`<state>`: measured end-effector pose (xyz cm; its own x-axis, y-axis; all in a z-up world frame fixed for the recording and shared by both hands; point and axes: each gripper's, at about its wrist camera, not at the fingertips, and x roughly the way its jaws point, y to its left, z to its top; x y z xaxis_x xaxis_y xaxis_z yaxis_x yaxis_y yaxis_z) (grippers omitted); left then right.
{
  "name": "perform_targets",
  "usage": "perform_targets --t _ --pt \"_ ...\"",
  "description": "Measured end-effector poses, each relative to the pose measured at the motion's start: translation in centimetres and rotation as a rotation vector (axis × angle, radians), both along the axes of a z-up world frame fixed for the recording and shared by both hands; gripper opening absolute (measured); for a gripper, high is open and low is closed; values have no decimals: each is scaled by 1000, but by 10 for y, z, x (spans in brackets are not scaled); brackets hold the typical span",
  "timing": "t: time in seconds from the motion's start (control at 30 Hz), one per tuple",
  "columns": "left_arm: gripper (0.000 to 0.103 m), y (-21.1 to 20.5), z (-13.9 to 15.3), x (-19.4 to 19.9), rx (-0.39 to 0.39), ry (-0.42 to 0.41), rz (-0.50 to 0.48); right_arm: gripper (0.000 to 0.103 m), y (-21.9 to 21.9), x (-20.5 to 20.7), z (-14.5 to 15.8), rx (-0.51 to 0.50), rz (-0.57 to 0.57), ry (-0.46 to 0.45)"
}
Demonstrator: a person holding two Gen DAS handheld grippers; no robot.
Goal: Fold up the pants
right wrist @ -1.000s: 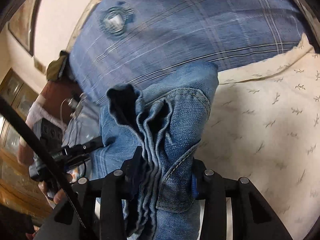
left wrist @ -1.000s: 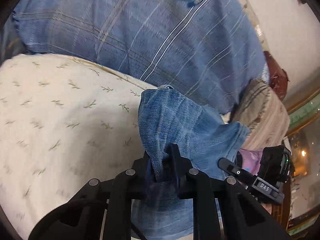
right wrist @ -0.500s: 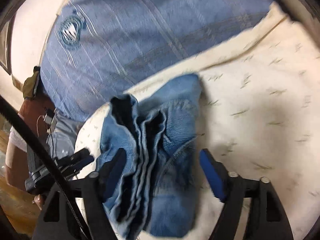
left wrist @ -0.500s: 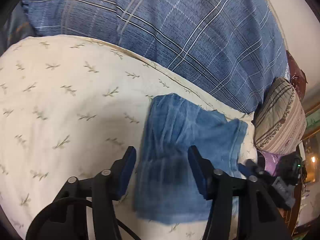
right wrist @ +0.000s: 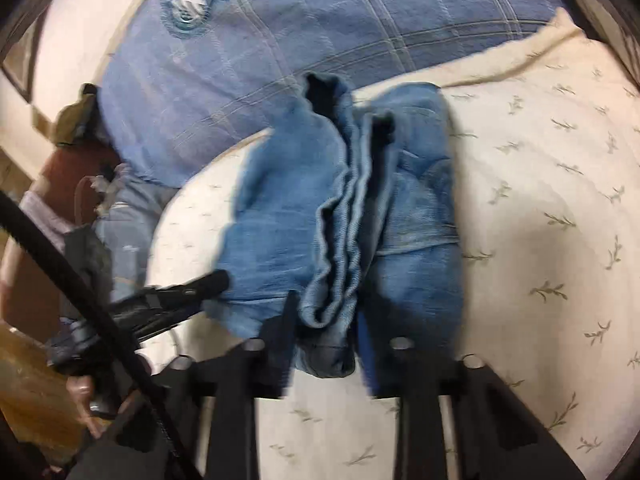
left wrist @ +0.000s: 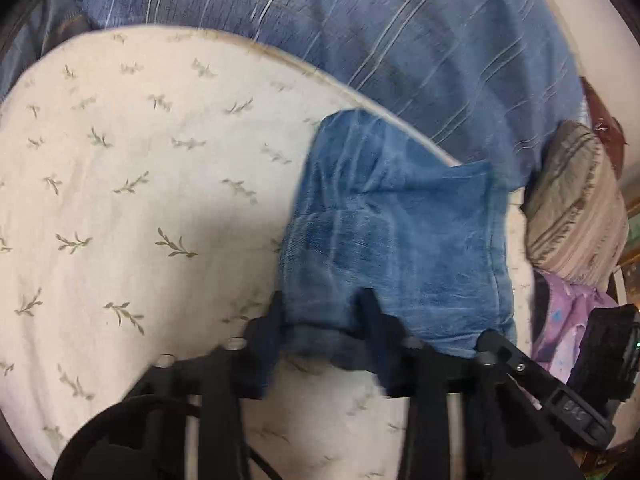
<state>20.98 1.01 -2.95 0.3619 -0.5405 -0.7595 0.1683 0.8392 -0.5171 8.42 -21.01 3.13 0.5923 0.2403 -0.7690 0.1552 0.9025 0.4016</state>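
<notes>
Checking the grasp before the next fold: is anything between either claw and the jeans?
Nothing visible. The left claw and right claw have just been closing straight onto the near edge of the jeans, denim between the fingers.

Home bedroom: cream leaf-print sheet (left wrist: 132,200) covers a mattress. At the sheet's far edge lies a big blue plaid pillow (left wrist: 400,40), a striped brown cushion (left wrist: 576,208) beside it. Wooden furniture (right wrist: 28,392) stands off the sheet's side, plain wall (right wrist: 80,40) behind the pillow.
</notes>
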Motion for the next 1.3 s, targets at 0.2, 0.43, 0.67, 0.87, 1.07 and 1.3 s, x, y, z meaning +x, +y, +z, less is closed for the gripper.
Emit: perform_targets --t 0.2,0.43,0.67,0.87,1.07,1.3 --pt "32 -32 -2 -9 204 -67 -91 22 -1 3 -14 -111 20 125" --pt "47 -23 6 -7 155 -102 -34 81 -4 -8 15 -21 60 -48" --pt "50 -6 15 1 78 -103 -31 78 -19 33 65 -116 48 -125" --pt "46 1 -2 16 57 -44 1 25 -37 109 38 -148 67 -34" --pt "20 -10 5 5 107 -95 -18 2 -46 99 23 -142 21 -54" --pt "19 -27 -2 -3 188 -146 -68 1 -44 116 1 -260 -37 23"
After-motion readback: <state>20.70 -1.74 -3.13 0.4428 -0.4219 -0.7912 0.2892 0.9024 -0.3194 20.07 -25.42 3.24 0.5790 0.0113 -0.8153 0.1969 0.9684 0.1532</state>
